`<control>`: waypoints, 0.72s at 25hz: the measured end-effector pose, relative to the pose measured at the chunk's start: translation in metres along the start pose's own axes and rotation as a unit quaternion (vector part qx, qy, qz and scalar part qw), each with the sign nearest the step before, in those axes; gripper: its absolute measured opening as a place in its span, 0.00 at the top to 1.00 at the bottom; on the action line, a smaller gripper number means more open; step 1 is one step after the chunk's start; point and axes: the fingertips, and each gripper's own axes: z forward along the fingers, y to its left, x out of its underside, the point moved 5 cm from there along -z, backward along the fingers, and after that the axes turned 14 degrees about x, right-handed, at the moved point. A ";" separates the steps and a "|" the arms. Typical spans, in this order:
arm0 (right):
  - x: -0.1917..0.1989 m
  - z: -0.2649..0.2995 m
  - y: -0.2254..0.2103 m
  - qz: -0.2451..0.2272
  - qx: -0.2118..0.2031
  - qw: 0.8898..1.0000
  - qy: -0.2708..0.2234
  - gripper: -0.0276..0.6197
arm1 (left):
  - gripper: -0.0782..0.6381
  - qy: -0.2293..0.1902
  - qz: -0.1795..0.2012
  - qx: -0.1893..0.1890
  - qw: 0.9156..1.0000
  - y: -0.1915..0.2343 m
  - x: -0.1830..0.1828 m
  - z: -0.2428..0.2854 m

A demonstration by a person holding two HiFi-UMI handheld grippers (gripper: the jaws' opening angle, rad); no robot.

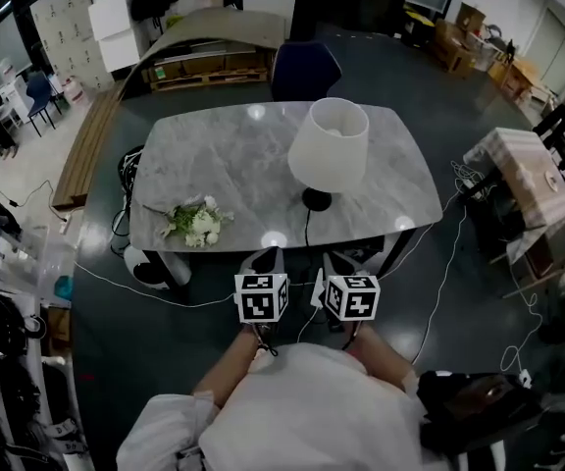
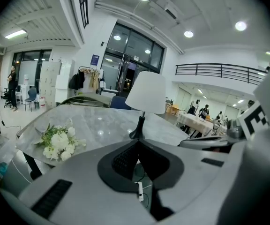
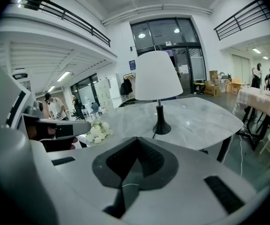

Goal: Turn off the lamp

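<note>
Your left gripper (image 2: 138, 141) is pinched closed. Its two jaws meet at the tips and there is nothing between them. Your right gripper (image 3: 136, 138) is the same: its jaws are pressed together and hold nothing. You hold both grippers side by side, close to your body. They are at the near edge of the grey stone tabletop (image 1: 224, 155), and neither one touches anything on it.

The lamp (image 1: 329, 145) stands upright on the tabletop, right in front of you and a little to your right. It has a big white shade on a thin black stem with a small round black foot. A black cord (image 1: 308, 229) runs from the foot toward you and goes over the near edge. The lamp is well apart from both grippers.

A bunch of white flowers (image 1: 196, 222) lies on the tabletop to your left, near the front edge and away from the lamp.
</note>
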 end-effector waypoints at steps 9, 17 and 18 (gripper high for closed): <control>0.002 -0.010 0.009 -0.033 0.016 0.999 -0.012 0.96 | 0.88 0.001 -0.001 0.010 1.000 -0.001 0.005 -0.002; 0.002 -0.013 0.003 -0.018 0.024 0.999 -0.011 0.96 | 0.88 0.008 0.000 0.005 1.000 -0.002 0.007 0.000; 0.002 -0.013 0.002 -0.016 0.025 0.999 -0.011 0.96 | 0.88 0.008 0.000 0.005 1.000 -0.002 0.008 0.001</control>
